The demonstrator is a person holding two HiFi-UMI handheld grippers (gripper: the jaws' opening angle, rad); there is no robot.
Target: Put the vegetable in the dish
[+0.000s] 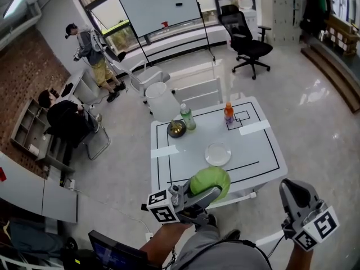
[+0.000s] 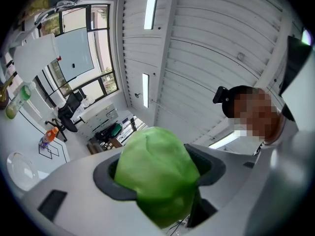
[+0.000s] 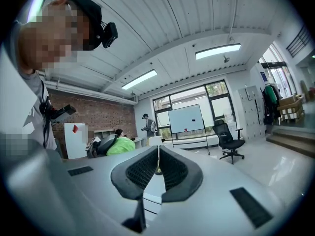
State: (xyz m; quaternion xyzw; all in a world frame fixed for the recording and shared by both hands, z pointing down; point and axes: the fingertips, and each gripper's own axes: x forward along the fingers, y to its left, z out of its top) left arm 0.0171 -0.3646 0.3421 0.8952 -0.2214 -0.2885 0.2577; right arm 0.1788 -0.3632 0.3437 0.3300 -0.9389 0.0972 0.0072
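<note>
Carrying step, I judge: the left claw (image 1: 207, 194) grips the round green leafy vegetable (image 1: 211, 179), held short of the clear round glass dish (image 1: 217, 154) on the white desk (image 1: 256, 151). The right claw (image 3: 157, 173), right of the dish, is closed and empty. Next: reach over the dish, lower, release.

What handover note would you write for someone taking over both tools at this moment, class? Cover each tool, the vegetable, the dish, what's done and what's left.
Left tool: shut on the cabbage, held in the air at the near edge of the table.
Right tool: jaws together, nothing between them, off the table's near right side.
Dish: empty, on the table, just beyond the cabbage.
Done: cabbage picked up.
Left: bring it over the dish, lower it in, open the left tool.
</note>
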